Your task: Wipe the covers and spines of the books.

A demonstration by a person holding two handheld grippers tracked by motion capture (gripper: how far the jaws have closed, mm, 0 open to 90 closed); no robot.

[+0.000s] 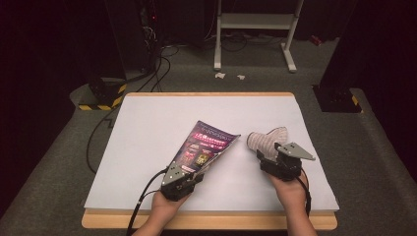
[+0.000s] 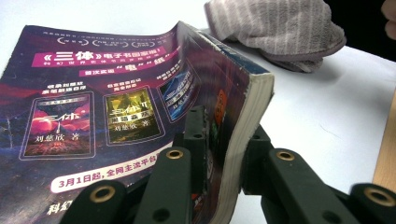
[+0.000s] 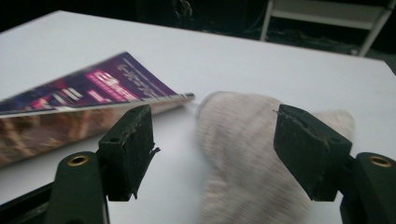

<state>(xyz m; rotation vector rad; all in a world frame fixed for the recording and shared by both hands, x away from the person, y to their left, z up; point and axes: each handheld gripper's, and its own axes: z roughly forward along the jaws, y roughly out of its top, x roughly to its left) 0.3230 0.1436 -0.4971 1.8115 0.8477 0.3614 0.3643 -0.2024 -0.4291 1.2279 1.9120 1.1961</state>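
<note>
High view: at lower centre, a purple glossy paperback book (image 1: 206, 145) is clamped at its page edge by the left gripper (image 1: 196, 173) and tilted off the white table (image 1: 147, 147). Right of it, a grey striped cloth mitt (image 1: 268, 139) is straddled by the right gripper (image 3: 215, 149), jaws wide, not yet grasped. No containers are seen.

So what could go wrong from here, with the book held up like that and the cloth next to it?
The left gripper pinches the paperback book only at one edge, and its cover bows, so it may slip or crease.
The right gripper is open with the striped grey cloth between its jaws; closing might bunch it or catch only a fold.
The book's far corner lies close to the cloth, so moving either could drag the other.
</note>
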